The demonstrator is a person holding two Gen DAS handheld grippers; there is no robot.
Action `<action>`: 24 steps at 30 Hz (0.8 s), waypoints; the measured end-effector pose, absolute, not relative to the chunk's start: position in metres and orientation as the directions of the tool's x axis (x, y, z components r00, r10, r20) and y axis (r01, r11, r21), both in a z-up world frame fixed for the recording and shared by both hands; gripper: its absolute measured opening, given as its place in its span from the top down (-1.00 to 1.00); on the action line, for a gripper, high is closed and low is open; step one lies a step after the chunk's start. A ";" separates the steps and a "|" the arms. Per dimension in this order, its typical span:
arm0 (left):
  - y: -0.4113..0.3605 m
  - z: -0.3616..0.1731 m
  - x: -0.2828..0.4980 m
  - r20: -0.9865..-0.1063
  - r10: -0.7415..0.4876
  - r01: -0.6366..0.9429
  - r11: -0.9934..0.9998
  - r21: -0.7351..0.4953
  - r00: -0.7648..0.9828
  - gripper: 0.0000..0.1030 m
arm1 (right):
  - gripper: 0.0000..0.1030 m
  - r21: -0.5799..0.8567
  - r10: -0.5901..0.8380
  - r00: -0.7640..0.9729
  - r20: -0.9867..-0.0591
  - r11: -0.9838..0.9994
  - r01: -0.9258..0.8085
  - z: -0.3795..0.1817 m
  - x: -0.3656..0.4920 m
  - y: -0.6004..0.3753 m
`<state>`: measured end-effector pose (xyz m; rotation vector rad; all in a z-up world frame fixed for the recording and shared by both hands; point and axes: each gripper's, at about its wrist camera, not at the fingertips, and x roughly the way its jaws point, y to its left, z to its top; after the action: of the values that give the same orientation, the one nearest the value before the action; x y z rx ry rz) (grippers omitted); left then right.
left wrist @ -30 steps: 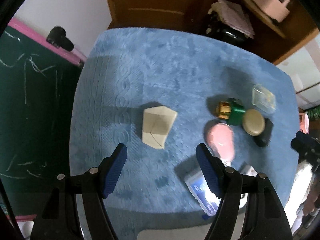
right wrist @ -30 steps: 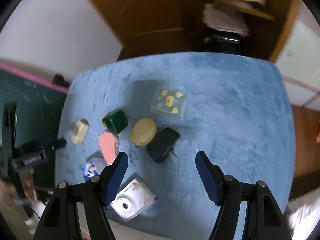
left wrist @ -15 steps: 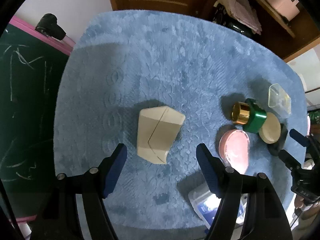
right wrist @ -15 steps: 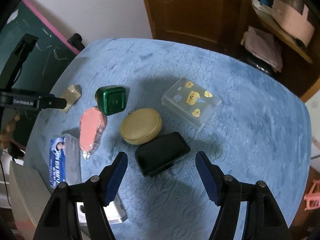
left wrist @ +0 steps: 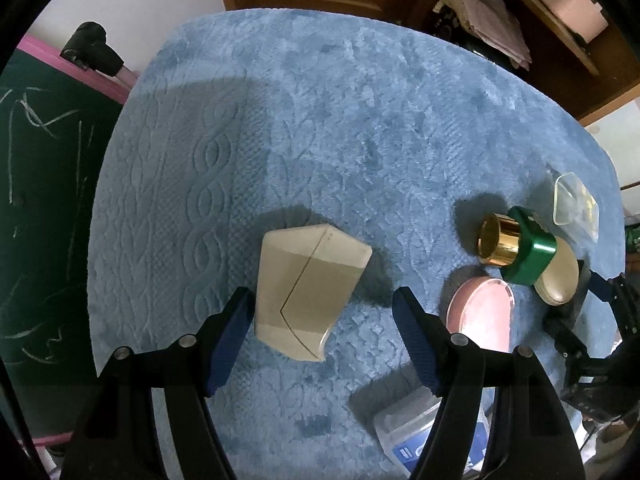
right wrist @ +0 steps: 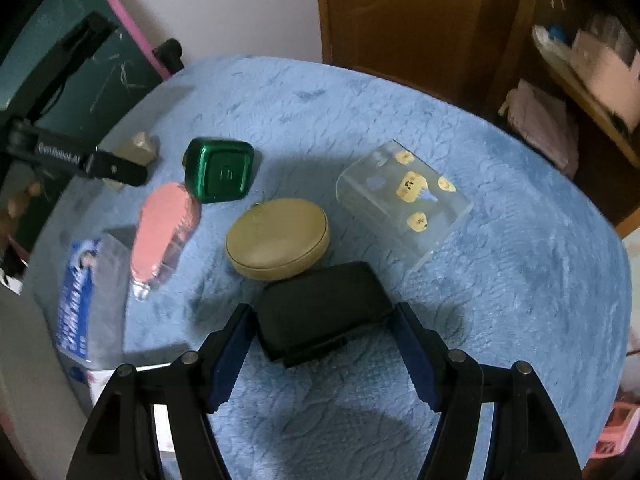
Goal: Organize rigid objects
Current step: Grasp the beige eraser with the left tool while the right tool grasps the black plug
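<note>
In the left wrist view, the left hand-held gripper has come lower than it was a second ago, so the beige angular box now looks bigger and sits between the two blue fingers, slightly toward 11 o'clock from their middle. The jaws stand wide and do not press on the box; nothing is held. At 3 o'clock of the box lie the pink bottle, the green and gold bottle and the round beige case, all close together on the blue surface. In the right wrist view, the right hand-held gripper has also come down and rolled, and the black case is now between its fingers, where before it lay further ahead at 12 o'clock. The jaws are open around it, and I cannot see any contact. The clear sticker box stays at 1 o'clock. I judge that both hands are ready to close and lift, so the sorting is only starting.
</note>
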<state>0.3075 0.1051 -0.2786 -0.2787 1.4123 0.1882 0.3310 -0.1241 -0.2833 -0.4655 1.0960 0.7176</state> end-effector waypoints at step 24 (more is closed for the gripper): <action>0.109 -0.240 0.262 -0.944 -0.016 -0.279 0.953 -0.114 0.330 0.13 | -0.26 0.108 0.395 0.360 -0.845 0.786 -0.609 -0.243 0.305 -0.160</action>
<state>0.2615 0.1087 -0.2397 -0.2760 1.2266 0.1749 0.3052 -0.1597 -0.2430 -0.2402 1.0130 0.6549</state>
